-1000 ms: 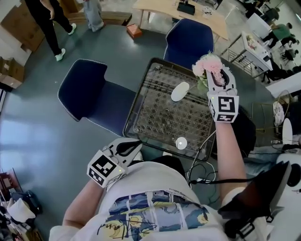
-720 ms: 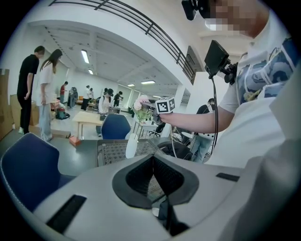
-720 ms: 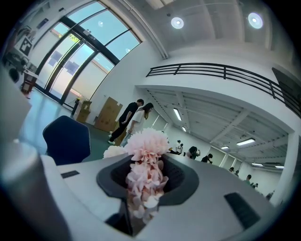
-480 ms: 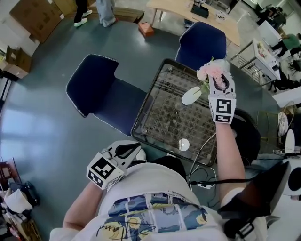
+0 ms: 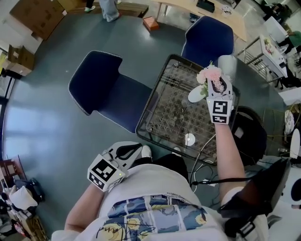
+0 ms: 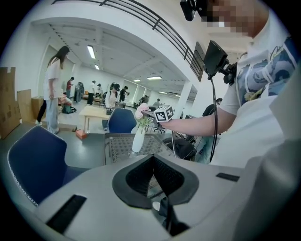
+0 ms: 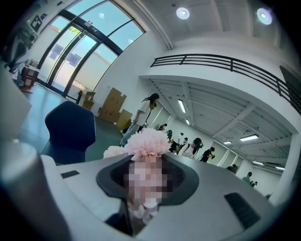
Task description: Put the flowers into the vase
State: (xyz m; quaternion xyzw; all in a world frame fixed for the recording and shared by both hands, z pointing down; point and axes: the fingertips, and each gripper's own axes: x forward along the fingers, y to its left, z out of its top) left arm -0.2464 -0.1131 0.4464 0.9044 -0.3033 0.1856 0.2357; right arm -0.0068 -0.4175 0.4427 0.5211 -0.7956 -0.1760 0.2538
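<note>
A bunch of pink flowers (image 5: 209, 75) is held in my right gripper (image 5: 217, 85), which is shut on the stems. They hang over the white vase (image 5: 194, 94), which stands on the glass-topped table (image 5: 164, 113). In the left gripper view the green stems reach down to the mouth of the vase (image 6: 138, 139), below the flowers (image 6: 142, 112). In the right gripper view the flowers (image 7: 148, 140) stick up between the jaws of that gripper (image 7: 146, 176). My left gripper (image 5: 133, 148) is shut with nothing in it, close to my body; its jaws meet in its own view (image 6: 153, 165).
Two blue chairs (image 5: 99, 89) (image 5: 209, 37) stand at the table's left and far side. A small round white thing (image 5: 189, 139) lies near the table's front edge. Cables (image 5: 202, 160) hang at the right. People walk at the back (image 6: 52, 94). Cardboard boxes (image 5: 35, 14) stand at the far left.
My right gripper has sunk with the flowers and come closer over the vase. The left gripper has stayed by my body.
</note>
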